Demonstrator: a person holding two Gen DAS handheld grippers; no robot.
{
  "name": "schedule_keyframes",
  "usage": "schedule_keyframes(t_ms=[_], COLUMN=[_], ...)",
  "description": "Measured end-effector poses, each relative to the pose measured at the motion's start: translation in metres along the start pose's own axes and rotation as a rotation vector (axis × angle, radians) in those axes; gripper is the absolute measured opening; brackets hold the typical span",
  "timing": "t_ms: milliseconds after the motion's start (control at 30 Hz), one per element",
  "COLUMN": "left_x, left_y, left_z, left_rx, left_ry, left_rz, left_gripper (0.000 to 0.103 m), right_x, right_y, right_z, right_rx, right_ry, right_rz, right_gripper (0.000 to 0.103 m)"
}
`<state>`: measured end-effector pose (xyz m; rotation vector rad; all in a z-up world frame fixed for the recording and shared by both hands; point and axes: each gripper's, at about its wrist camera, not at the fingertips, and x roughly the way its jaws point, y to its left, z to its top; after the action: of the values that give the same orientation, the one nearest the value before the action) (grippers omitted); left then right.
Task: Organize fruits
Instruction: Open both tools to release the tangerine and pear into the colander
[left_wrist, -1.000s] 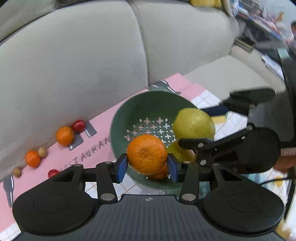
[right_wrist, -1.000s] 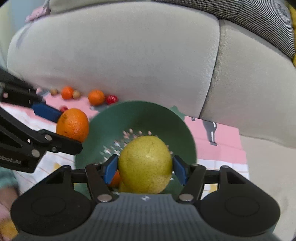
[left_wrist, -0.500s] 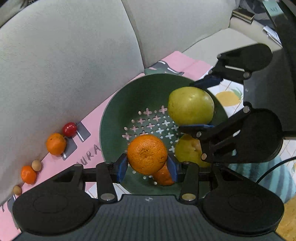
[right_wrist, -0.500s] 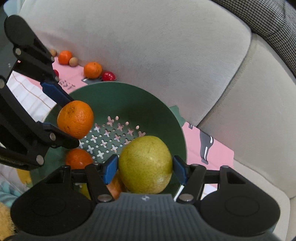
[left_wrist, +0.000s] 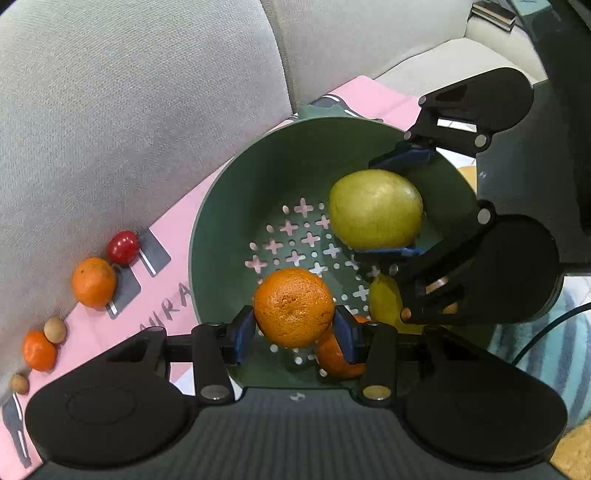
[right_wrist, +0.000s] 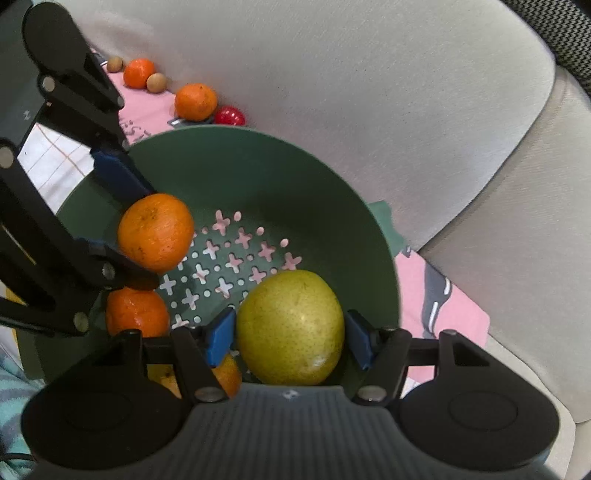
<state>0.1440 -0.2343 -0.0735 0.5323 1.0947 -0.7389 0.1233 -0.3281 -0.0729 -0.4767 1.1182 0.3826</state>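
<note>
From the left wrist, the left tool (left_wrist: 294, 328) clamps an orange (left_wrist: 293, 307) over the green colander (left_wrist: 221, 236). From the right wrist, the right tool (right_wrist: 290, 338) grips a green pear (right_wrist: 290, 326) inside the colander, just above two oranges (right_wrist: 136, 312) lying there.

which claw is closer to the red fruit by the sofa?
Left. The left claw, holding an orange, is over the bowl's side nearest the red fruit. The right claw, holding a pear, is across the bowl.
</note>
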Motion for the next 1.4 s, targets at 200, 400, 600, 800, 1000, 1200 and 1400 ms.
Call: schedule_keyframes(t_ms=[200,400,600,800,1000,1200,1400], left_x=[0.006,0.006,-0.004,-0.026,-0.05,-0.081,-0.11], left_y=[-0.005,-0.008,-0.009,-0.009,-0.006,-0.001,0.009], left_z=[0.0,0.002,0.0,-0.003,-0.009,-0.023,-0.044], left_rx=[0.032,0.041,0.049,0.034,0.013,-0.023,-0.007], left_ry=[0.003,0.003,-0.015,-0.056,-0.09,-0.127,-0.153], left_rz=[0.003,0.012,0.042,0.062,0.09,0.104,0.165], left_gripper=[0.052,0.057,0.062,0.068,0.069,0.069,0.069], right_x=[0.002,0.001,-0.015,-0.033,-0.055,-0.081,-0.107], right_y=[0.004,0.005,0.007,0.008,0.014,0.024,0.045], right_z=[0.002,0.002,0.008,0.009,0.008,0.008,0.013], right_rx=[-0.037,-0.049,-0.068,-0.078,-0.065,0.042,0.168], right_ry=[-0.002,0.013,-0.02,-0.042,-0.078,-0.123,-0.214], right_rz=[-0.004,-0.015,-0.038,-0.065,-0.087,-0.072,-0.033], right_gripper=[0.062,0.061,0.064,0.07,0.075,0.078,0.083])
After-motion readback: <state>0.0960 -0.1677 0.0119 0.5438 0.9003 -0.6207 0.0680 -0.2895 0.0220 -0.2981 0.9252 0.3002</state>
